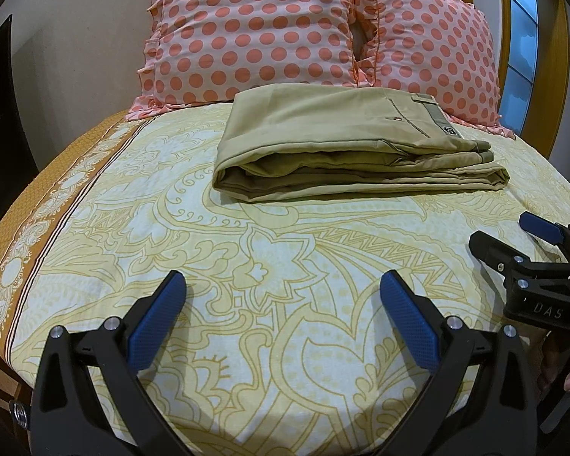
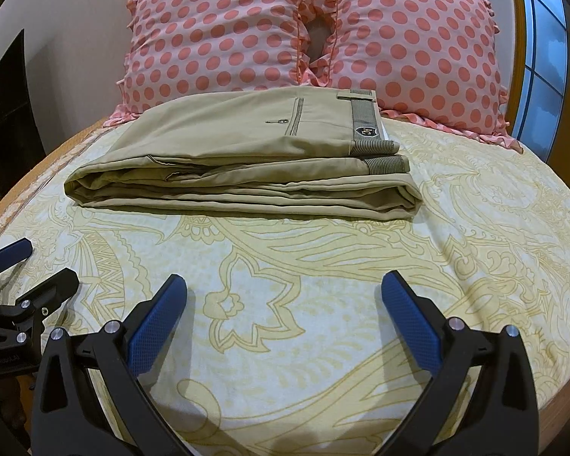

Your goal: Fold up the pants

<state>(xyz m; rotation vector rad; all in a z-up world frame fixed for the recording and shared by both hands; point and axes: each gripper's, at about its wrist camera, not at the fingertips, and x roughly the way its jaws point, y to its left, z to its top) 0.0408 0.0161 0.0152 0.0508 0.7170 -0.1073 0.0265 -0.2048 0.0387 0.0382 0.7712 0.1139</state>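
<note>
Khaki pants (image 1: 345,144) lie folded into a flat stack on the bed, waistband and back pocket on top at the right; they also show in the right wrist view (image 2: 239,167). My left gripper (image 1: 283,285) is open and empty, hovering over the sheet well short of the pants. My right gripper (image 2: 284,285) is open and empty, also back from the pants. Each gripper appears in the other's view: the right one (image 1: 501,228) at the right edge, the left one (image 2: 45,262) at the left edge.
The bed has a yellow patterned sheet (image 1: 285,304) with an orange border (image 1: 38,209) at the left edge. Two pink polka-dot pillows (image 1: 254,26) (image 1: 433,57) lean behind the pants. A window (image 2: 543,57) is at the far right.
</note>
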